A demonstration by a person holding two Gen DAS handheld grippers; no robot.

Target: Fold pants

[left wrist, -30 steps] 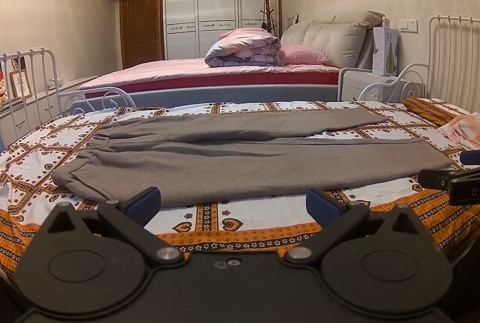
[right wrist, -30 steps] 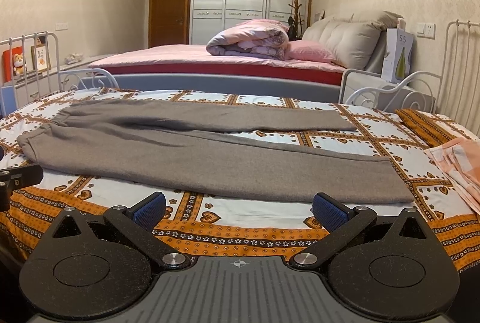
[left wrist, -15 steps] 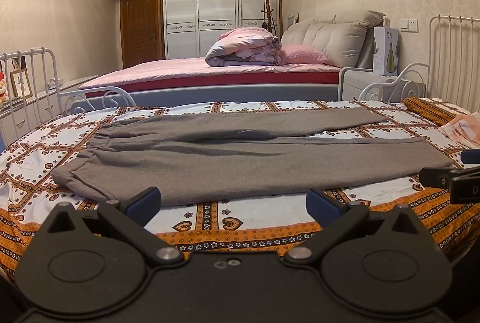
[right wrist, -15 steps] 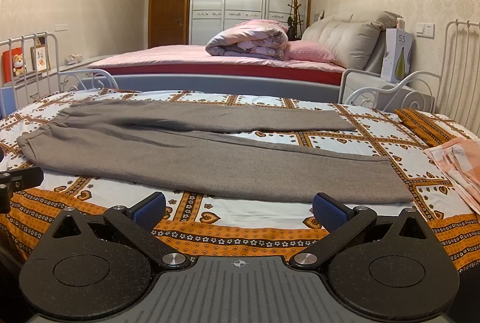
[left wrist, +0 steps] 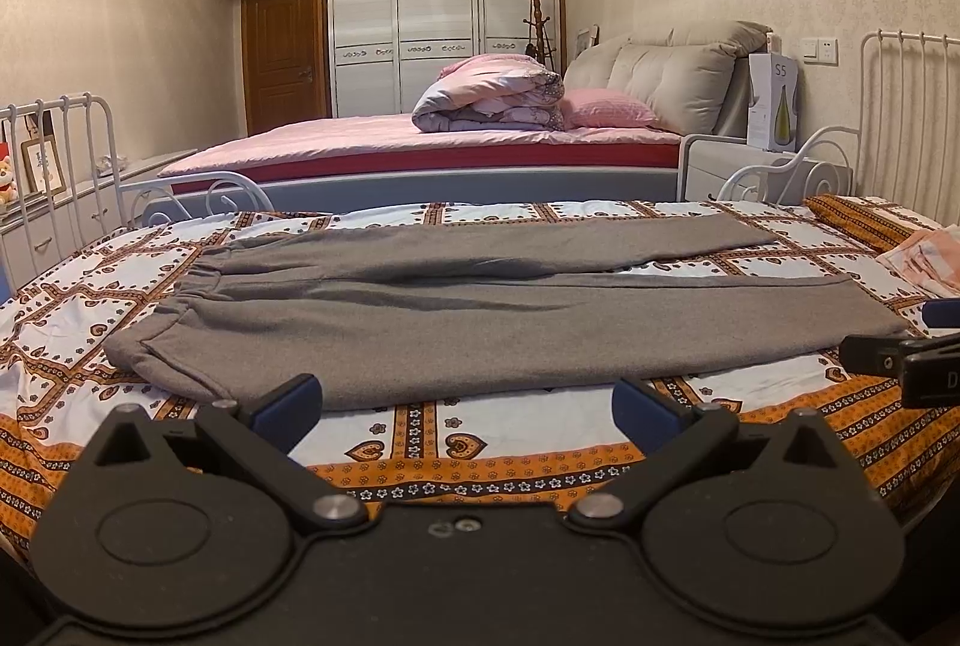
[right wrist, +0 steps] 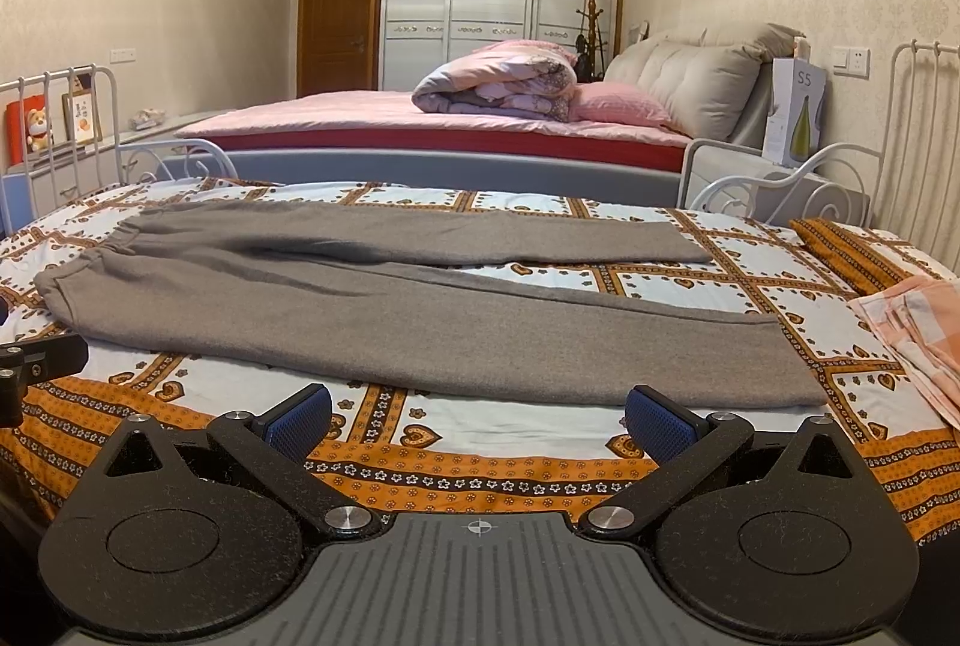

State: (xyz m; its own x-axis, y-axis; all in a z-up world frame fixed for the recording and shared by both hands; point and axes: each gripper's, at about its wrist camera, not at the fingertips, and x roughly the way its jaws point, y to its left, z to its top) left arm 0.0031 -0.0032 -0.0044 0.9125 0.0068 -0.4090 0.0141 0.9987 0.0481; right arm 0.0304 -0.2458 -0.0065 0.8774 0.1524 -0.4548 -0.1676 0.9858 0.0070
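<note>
Patterned bedspread point(left wrist: 420, 424); grey pants point(left wrist: 480, 322) beyond both parted tongs point(right wrist: 477, 421)

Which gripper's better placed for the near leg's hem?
Right. The right gripper, open, faces the hem end of the grey pants; the left gripper, open too, sits nearer the waistband.

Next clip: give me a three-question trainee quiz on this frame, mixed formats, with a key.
1. True or false: the left gripper is shut on the grey pants.
2. The waistband lies toward which gripper's side? A left, B right.
3. Fill in: the pants' two legs lie ____ on the patterned bedspread.

Key: 1 false, both it and the right gripper are open and hold nothing; 2 A; 3 spread apart, unfolded.
</note>
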